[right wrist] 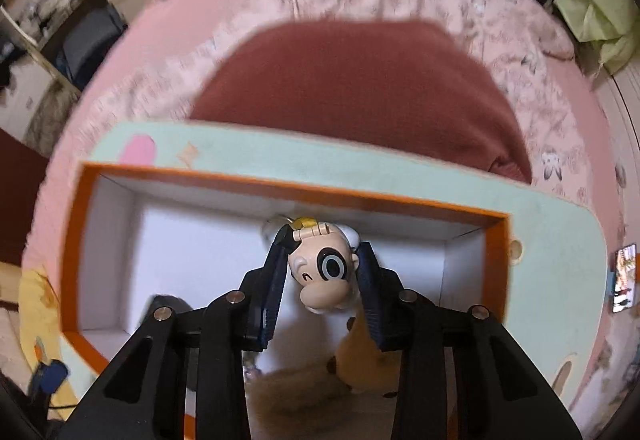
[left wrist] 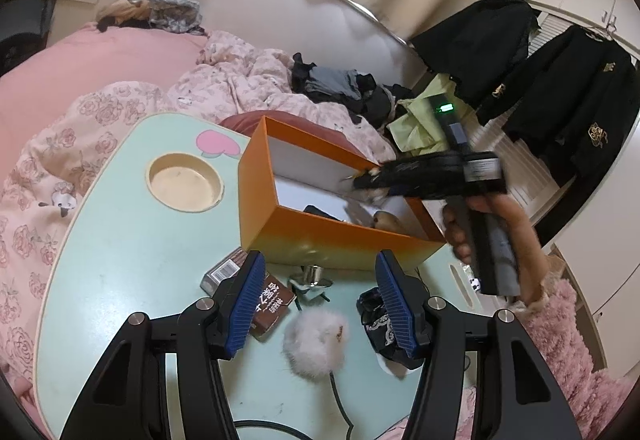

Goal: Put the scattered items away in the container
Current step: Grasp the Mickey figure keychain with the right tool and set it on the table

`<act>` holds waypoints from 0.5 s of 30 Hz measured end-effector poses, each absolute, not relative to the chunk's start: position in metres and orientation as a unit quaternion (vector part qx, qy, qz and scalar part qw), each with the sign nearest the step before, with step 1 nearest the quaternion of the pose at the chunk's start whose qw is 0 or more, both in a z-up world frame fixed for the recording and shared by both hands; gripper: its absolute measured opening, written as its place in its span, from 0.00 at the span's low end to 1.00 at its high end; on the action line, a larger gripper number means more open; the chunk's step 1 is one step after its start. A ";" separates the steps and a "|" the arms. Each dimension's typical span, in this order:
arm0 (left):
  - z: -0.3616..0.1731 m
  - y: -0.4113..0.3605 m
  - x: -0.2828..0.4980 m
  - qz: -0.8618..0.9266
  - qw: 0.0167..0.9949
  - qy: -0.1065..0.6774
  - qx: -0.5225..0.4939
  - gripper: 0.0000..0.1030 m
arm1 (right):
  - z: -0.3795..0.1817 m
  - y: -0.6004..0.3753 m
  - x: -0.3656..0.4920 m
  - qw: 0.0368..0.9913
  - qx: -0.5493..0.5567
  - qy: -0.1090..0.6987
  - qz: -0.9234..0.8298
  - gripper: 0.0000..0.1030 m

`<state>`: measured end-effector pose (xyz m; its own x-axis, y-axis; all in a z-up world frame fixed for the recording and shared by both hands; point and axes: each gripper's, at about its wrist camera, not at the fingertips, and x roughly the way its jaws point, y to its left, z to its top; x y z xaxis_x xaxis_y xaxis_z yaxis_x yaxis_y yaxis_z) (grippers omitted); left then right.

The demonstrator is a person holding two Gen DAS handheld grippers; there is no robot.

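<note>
Over the orange box: the right tongs (right wrist: pixel 323 260) are pointed steeply down into the orange box (left wrist: pixel 340 240), so that what they carry hangs above its white floor rather than above the surface.
Right tongs, state: they are clenched on a small cartoon figure (right wrist: pixel 322 272), a pale head with one large ringed eye; both blue pads press its sides.
Reason for the hold: the figure is gripped across its head, seemingly the widest firm part, which should keep it from slipping until it is let go.
Box position: the box is set on the far right part of the mint-green surface (left wrist: pixel 120 240), open side up, within reach of both hands.
Already inside: a tan plush toy (right wrist: pixel 360 360) and a dark object, too hidden to name, lie on the near part of the box floor.
Left tongs, state: the left tongs (left wrist: pixel 320 304) are released and grasp nothing, held low over the near edge of the surface.
Between the left pads: a white fluffy pom-pom (left wrist: pixel 316 340) lies on the surface, untouched, likely the next thing to be gathered.
Still scattered: a brown booklet (left wrist: pixel 272 304) at near left, a small metal clip (left wrist: pixel 312 276) beside the box wall, and a dark patterned pouch (left wrist: pixel 372 308) at near right.
Task progress: judged partly done, since several items remain outside the box.
</note>
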<state>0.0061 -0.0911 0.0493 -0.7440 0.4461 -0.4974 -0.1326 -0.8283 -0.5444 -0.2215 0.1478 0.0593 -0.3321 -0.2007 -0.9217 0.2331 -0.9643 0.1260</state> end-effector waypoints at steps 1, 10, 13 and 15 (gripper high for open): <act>0.049 -0.091 0.006 0.901 0.160 -0.247 -0.320 0.55 | 0.069 0.150 -0.216 0.141 0.549 0.006 -0.824 0.36; 0.048 -0.091 0.004 0.899 0.157 -0.248 -0.325 0.55 | 0.143 0.155 -0.138 0.221 0.458 -0.021 -0.861 0.36; 0.047 -0.090 0.003 0.897 0.157 -0.251 -0.328 0.55 | 0.136 0.155 -0.106 0.248 0.457 -0.025 -0.854 0.36; 0.048 -0.089 0.003 0.897 0.158 -0.250 -0.328 0.55 | 0.125 0.154 -0.093 0.263 0.460 -0.027 -0.848 0.36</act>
<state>0.0025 -0.0889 0.0475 -0.7345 0.4474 -0.5102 -0.1193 -0.8253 -0.5519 -0.0928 0.1541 0.1249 -0.4385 -0.4711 -0.7653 0.4209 -0.8601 0.2883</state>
